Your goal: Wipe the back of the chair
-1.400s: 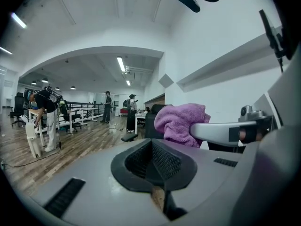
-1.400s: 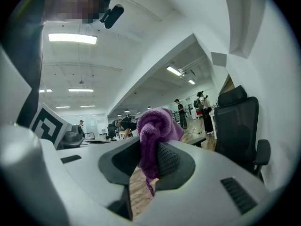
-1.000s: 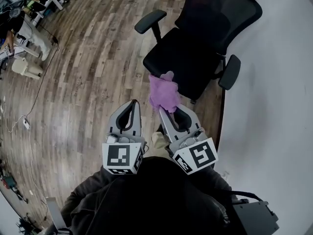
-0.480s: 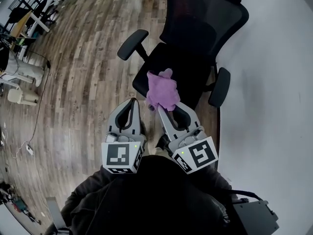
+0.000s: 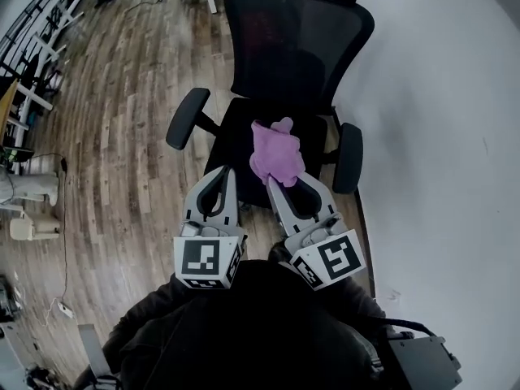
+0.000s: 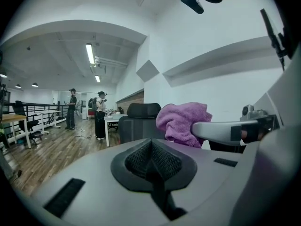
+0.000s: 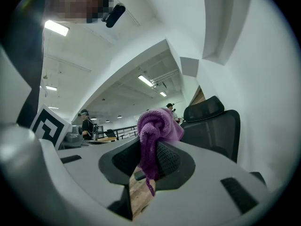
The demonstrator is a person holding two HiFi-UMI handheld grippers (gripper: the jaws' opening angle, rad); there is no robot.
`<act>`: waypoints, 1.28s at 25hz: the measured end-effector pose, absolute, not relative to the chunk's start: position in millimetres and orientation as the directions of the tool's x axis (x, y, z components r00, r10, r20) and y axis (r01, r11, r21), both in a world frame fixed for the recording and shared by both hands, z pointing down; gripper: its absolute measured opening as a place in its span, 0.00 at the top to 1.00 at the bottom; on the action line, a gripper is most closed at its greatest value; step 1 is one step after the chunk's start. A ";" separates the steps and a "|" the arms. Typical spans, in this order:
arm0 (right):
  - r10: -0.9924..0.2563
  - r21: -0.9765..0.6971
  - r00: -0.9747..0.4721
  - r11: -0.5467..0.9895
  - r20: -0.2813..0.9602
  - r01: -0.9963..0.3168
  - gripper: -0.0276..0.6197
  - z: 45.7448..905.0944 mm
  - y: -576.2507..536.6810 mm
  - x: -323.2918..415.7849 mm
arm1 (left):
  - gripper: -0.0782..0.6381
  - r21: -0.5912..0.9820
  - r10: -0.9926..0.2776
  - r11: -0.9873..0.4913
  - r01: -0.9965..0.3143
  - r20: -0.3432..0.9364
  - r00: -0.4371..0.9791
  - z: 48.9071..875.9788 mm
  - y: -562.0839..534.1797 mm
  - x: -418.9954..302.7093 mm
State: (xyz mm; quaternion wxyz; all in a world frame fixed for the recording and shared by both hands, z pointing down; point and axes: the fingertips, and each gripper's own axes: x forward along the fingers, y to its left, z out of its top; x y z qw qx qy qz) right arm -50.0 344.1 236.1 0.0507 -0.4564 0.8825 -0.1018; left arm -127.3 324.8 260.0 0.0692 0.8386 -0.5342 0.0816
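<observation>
The right tool (image 5: pixel 279 187) is pinching a bunched purple cloth (image 5: pixel 276 151). In the right gripper view a fold of it runs down between the two pads, and most of the wad bulges out past the tips. The left tool (image 5: pixel 221 174) is pressed together with nothing in it and is held just beside the right one. Both hang over the front edge of the seat of a black office chair (image 5: pixel 244 136), which faces the person and stands on the wood floor (image 5: pixel 122 136) close to a white wall (image 5: pixel 439 136). The mesh backrest (image 5: pixel 296 43), the part to be wiped, rises beyond the seat, well apart from the cloth, so wiping has not yet begun and the step in hand looks like the reach forward. To do it well, I would carry the cloth over the seat and between the armrests (image 5: pixel 187 119) to the top of the backrest. The loose wad should meet the mesh first, not the hard tips. Light, even pressure in overlapping strokes from the top edge downward should cover it. The grip must stay firm, since only a narrow fold is caught and a snag on the mesh could pull it free. An office chair is likely to swivel or roll under a push, so the empty left tool could brace an armrest or the edge of the backrest.
</observation>
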 end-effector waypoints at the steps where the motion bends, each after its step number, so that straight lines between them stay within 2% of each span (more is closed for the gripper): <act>1: -0.831 -0.227 -0.557 0.541 0.005 -0.810 0.84 236.1 334.5 -48.9 | 0.89 0.028 -0.873 -0.445 -0.895 0.209 0.441 258.9 312.9 -125.1; 10: -0.913 -0.218 -0.407 0.391 0.033 -0.894 0.84 240.5 237.5 -81.3 | 0.89 0.057 -0.772 -0.603 -0.796 0.212 0.600 266.7 202.2 -146.7; 16: -0.944 -0.163 -0.325 0.312 0.058 -0.936 0.84 227.7 174.4 -113.0 | 0.89 0.096 -0.704 -0.686 -0.721 0.161 0.692 255.8 129.5 -164.5; 25: -0.957 -0.071 -0.280 0.275 0.071 -0.959 0.84 202.2 125.3 -133.6 | 0.89 0.182 -0.718 -0.664 -0.725 0.115 0.686 244.8 70.2 -194.4; 32: -0.961 -0.104 -0.269 0.262 0.059 -0.959 0.84 204.8 123.0 -128.9 | 0.89 0.169 -0.714 -0.673 -0.720 0.109 0.692 241.4 74.1 -192.2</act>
